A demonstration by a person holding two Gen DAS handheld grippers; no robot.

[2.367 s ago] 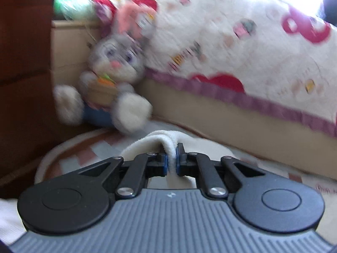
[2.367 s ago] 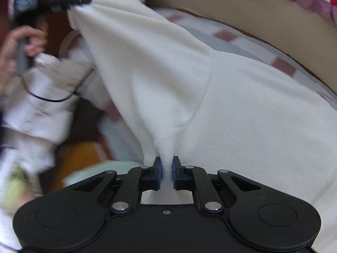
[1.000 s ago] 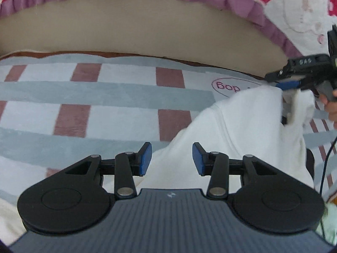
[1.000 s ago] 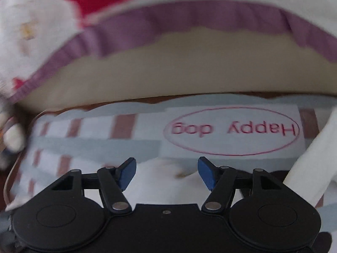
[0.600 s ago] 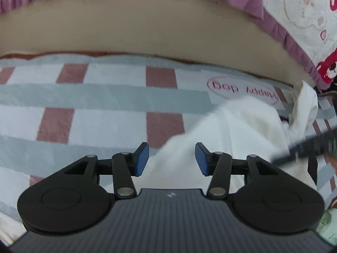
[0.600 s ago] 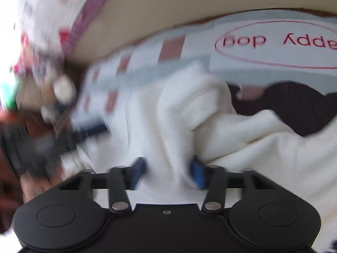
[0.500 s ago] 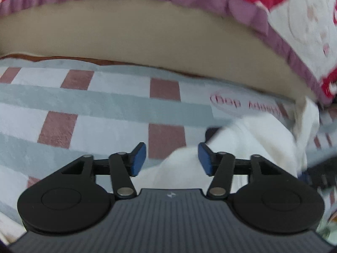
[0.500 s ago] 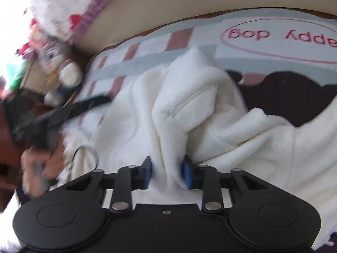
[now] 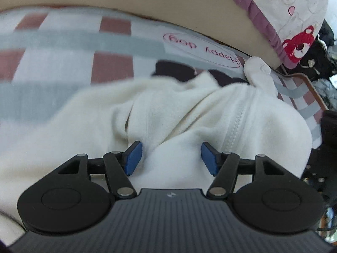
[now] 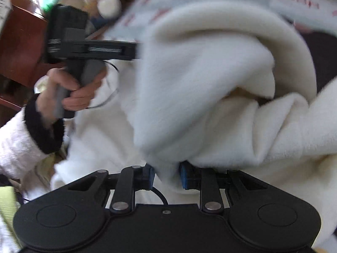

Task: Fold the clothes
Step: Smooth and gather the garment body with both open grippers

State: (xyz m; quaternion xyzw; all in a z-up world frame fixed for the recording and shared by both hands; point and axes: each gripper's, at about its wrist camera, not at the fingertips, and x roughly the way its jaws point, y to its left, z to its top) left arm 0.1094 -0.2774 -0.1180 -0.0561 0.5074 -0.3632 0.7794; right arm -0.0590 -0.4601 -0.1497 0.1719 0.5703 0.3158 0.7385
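— Any writing showing over there?

— The checked grey, white and brick-red blanket (image 9: 63, 48) is carrying a red oval label (image 9: 201, 49) reading "Happy dog", upside down from the left wrist camera. The cream fleece zip-front garment (image 9: 189, 113) is lying bunched on that blanket, near the label, with its zipper (image 9: 234, 126) running up just beside the right blue pad.

— And the hands?

— The left gripper (image 9: 170, 158) is hovering low over the fleece, blue-padded fingers (image 9: 132, 156) spread wide, a ridge of cloth rising between them but not pinched. The right gripper (image 10: 167, 176) is clamping a fold of the same garment between its pads. A bare hand (image 10: 69, 88) in a fluffy white sleeve with a black cuff (image 10: 40, 135) is gripping the left tool's handle, its nose pointing sideways into the cloth.

— Behind that?

— A white bedspread with red bears and a purple frill (image 9: 294, 21) is hanging over the bed edge.
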